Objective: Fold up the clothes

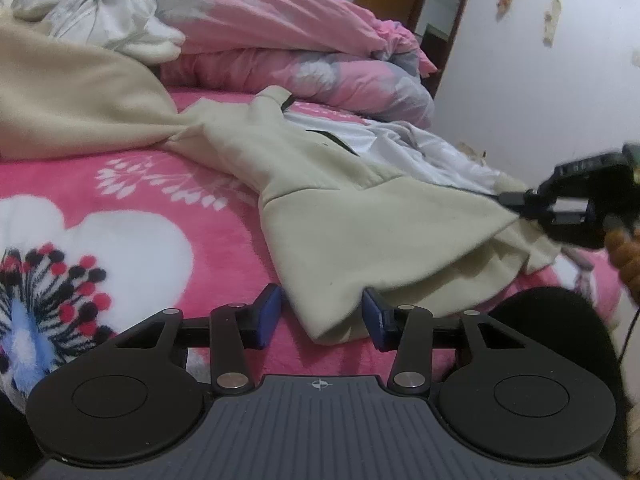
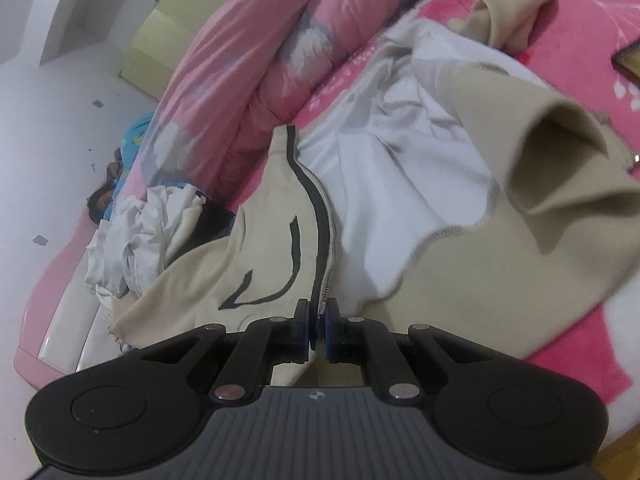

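One cream jacket [image 1: 344, 216] is spread on the pink blanket [image 1: 132, 208]; its zipper edge is pinched by the closed right gripper [image 2: 319, 330], its hem bracketed by the half-open left gripper [image 1: 322, 316], untouched

White wall [image 1: 520, 80]; pink floral bed [image 1: 140, 200]

The left tongs [image 1: 322, 316] point slightly downward with jaws partly apart around cream fabric, while the right tongs [image 2: 318, 330] are clamped shut on a cream edge.

a pink floral blanket [image 1: 168, 220] covers the bed, a rolled pink quilt [image 1: 280, 40] behind.
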### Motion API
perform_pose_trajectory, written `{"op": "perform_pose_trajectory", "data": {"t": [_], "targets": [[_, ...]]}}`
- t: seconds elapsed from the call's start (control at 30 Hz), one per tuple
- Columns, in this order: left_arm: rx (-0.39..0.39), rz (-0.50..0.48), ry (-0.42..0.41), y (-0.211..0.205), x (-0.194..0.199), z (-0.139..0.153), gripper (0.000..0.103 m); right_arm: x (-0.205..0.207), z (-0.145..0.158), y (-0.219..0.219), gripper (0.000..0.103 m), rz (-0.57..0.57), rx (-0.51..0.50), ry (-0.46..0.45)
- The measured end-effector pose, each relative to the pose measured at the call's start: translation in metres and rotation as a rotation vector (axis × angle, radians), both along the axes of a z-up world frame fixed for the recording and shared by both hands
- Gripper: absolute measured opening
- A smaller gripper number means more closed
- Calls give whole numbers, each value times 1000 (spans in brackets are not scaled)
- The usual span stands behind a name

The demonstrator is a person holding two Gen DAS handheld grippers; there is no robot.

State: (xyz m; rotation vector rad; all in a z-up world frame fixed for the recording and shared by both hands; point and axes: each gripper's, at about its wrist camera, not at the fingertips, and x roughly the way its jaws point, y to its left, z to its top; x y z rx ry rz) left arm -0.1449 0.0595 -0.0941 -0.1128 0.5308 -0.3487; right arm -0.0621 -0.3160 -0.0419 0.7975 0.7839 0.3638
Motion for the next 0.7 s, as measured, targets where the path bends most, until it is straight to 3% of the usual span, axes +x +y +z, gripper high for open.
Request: {"op": "perform_pose_trajectory", "data": {"t": [0.1, 0.2, 0.37, 0.53, 0.63, 0.7], "targets": [[146, -17, -72, -18, -11, -5, 45, 1, -5, -4, 6, -9, 31, 10], [198, -20, -97, -25, -17, -6, 45, 1, -4, -2, 6, -6, 22, 6], [93, 49, -66, -14, -10, -1, 37, 2, -4, 1, 6, 1, 7, 7], [68, 140, -75, -12, -9, 11, 7, 1, -7, 6, 6, 23, -20, 19], [86, 182, -160, -17, -28, 36, 6, 0, -8, 11, 6, 43, -46, 23], [137, 173, -250, -26, -47, 54, 6, -4, -2, 13, 6, 62, -58, -2]]}}
